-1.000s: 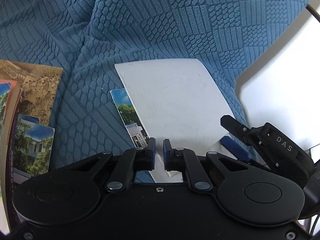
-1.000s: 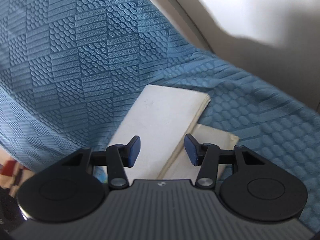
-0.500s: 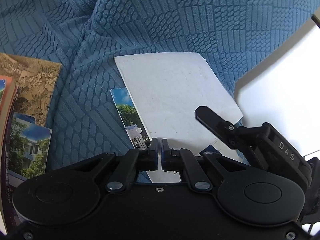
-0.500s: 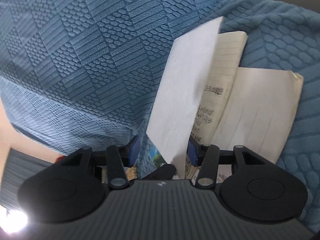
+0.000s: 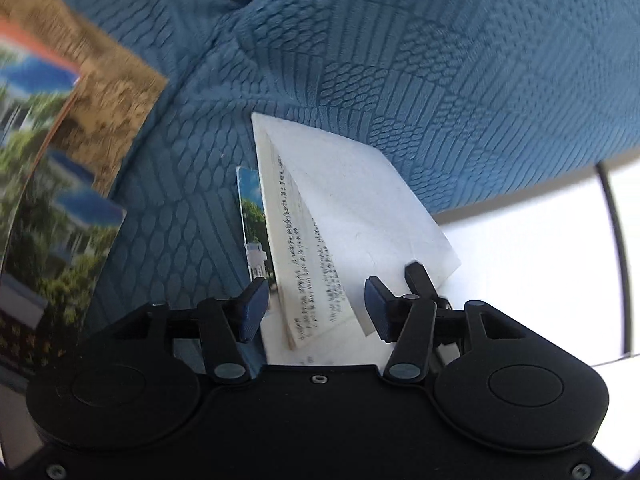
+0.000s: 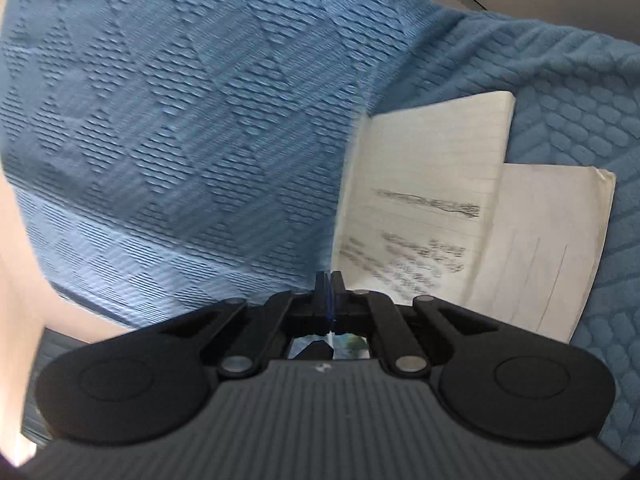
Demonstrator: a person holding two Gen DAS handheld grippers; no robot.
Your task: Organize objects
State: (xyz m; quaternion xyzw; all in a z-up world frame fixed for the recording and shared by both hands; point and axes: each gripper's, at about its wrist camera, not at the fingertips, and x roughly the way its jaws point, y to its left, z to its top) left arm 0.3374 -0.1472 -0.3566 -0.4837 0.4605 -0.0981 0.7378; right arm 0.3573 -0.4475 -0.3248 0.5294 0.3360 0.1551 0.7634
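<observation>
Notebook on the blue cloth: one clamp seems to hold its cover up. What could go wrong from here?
1. The right gripper is shut on only the thin edge of the cover, so the cover might slip out, crease or tear.
2. The left gripper is open and nothing pins the notebook, so it may drag across the soft cloth and shift the photo card partly under it.

The left gripper (image 5: 314, 311), previously clamped on the notebook's white cover (image 5: 360, 204), is now standing open, while the right gripper (image 6: 330, 280) is pinching that cover, exposing written pages (image 6: 420, 216).
</observation>
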